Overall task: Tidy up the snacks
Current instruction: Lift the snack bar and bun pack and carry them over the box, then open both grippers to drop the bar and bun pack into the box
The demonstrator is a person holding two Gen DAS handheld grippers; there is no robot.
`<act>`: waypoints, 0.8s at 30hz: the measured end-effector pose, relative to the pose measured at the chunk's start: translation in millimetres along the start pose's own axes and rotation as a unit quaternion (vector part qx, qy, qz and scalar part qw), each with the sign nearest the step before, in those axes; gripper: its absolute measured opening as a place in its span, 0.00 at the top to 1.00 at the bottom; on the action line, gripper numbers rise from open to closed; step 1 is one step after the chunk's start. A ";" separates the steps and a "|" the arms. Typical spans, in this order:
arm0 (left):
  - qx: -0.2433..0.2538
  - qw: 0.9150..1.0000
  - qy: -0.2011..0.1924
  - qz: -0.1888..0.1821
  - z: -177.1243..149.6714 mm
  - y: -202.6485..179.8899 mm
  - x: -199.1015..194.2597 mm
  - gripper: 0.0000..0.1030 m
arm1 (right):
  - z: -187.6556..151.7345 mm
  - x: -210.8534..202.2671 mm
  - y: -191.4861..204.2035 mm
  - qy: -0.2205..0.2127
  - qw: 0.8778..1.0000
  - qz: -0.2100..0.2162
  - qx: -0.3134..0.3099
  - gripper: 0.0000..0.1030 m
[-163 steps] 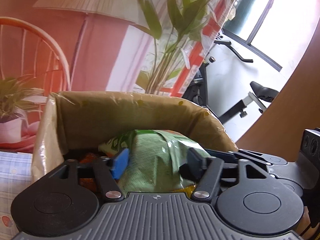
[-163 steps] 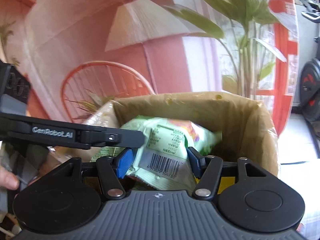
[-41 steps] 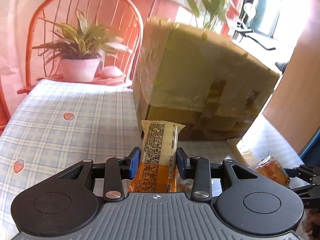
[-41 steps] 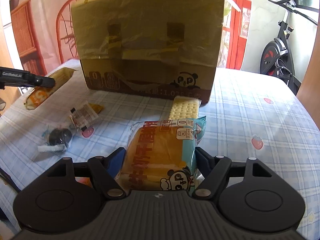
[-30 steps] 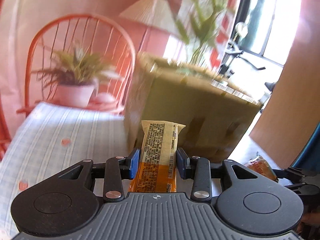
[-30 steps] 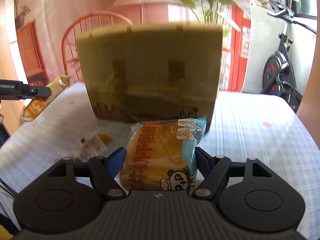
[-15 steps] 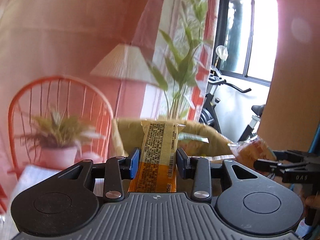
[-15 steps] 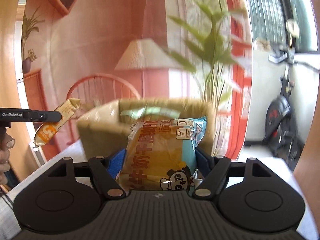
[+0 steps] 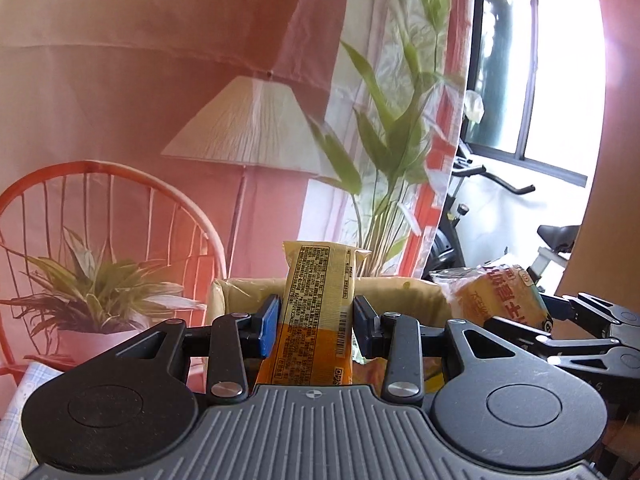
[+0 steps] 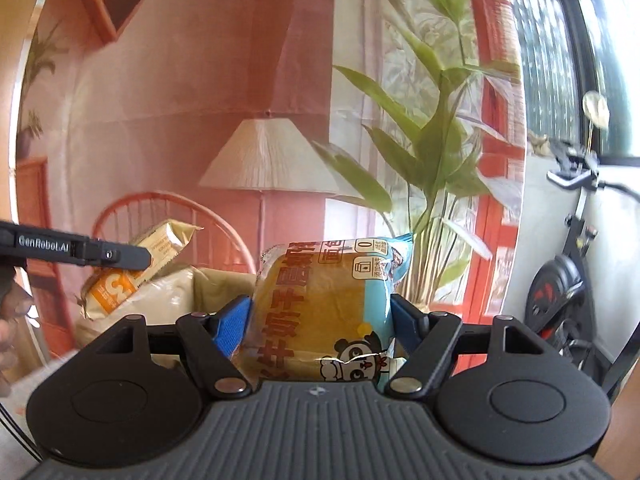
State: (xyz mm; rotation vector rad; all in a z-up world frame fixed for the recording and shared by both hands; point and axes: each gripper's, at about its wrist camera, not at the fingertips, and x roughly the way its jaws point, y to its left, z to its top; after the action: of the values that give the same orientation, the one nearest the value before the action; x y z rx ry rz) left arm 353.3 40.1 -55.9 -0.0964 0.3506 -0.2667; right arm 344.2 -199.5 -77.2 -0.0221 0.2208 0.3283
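My left gripper [image 9: 316, 326] is shut on a long yellow-and-orange snack bar [image 9: 318, 308] held upright, level with the rim of the cardboard box [image 9: 404, 284]. My right gripper [image 10: 320, 320] is shut on a bread pack with a panda and blue edge [image 10: 328, 300], also raised at the box [image 10: 216, 280]. The bread pack and right gripper show at the right of the left wrist view [image 9: 496, 292]. The snack bar and left gripper show at the left of the right wrist view [image 10: 140, 264]. The box's inside is mostly hidden.
Behind the box stand a floor lamp [image 9: 244, 124], a tall green plant [image 9: 384, 140] and an orange chair [image 9: 100, 208] with a potted plant [image 9: 92, 300]. An exercise bike [image 10: 568, 280] is at the right. A strip of checked tablecloth [image 9: 16, 412] shows at the lower left.
Both grippers have lifted their snacks from the table up to the height of the box's rim and moved closer to it. Both stay shut on their packs.
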 end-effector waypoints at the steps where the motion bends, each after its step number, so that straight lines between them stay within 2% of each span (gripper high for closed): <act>1: 0.001 1.000 0.001 0.000 -1.4 1.2 2.6 0.60 | -2.2 4.5 0.7 0.002 1.000 -0.001 -0.003 0.27; 8: 0.005 0.999 0.039 0.002 -14.1 3.9 26.3 0.59 | -18.0 26.5 0.9 0.034 0.999 0.007 0.000 0.26; 9: 0.006 0.999 0.047 0.005 -15.1 3.1 29.6 0.59 | -19.6 27.7 0.4 0.037 0.999 0.007 0.002 0.23; 10: 0.008 0.999 0.051 0.009 -15.9 2.3 31.3 0.53 | -20.8 28.3 0.2 0.038 0.999 0.002 0.001 0.20; 11: 0.008 0.999 0.050 0.012 -16.3 1.8 31.3 0.43 | -22.0 27.0 0.2 0.035 0.999 -0.004 -0.001 0.13; 13: 0.010 0.999 0.041 0.009 -14.9 1.1 27.6 0.37 | -22.6 23.0 -0.7 0.029 1.000 -0.007 0.000 0.09; 20: 0.016 0.999 0.039 -0.002 -9.8 -1.6 6.6 0.37 | -17.1 -2.6 -10.6 0.020 0.999 -0.003 0.043 0.08; 24: 0.008 0.999 0.038 -0.006 -11.4 2.2 -13.8 0.37 | -16.0 -24.5 -4.4 0.014 0.999 -0.003 0.042 0.08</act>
State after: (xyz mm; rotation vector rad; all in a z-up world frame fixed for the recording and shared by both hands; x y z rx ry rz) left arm 337.4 45.5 -62.3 -0.0730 0.4238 -0.2855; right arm 319.6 -212.4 -87.6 0.0554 0.2629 0.3132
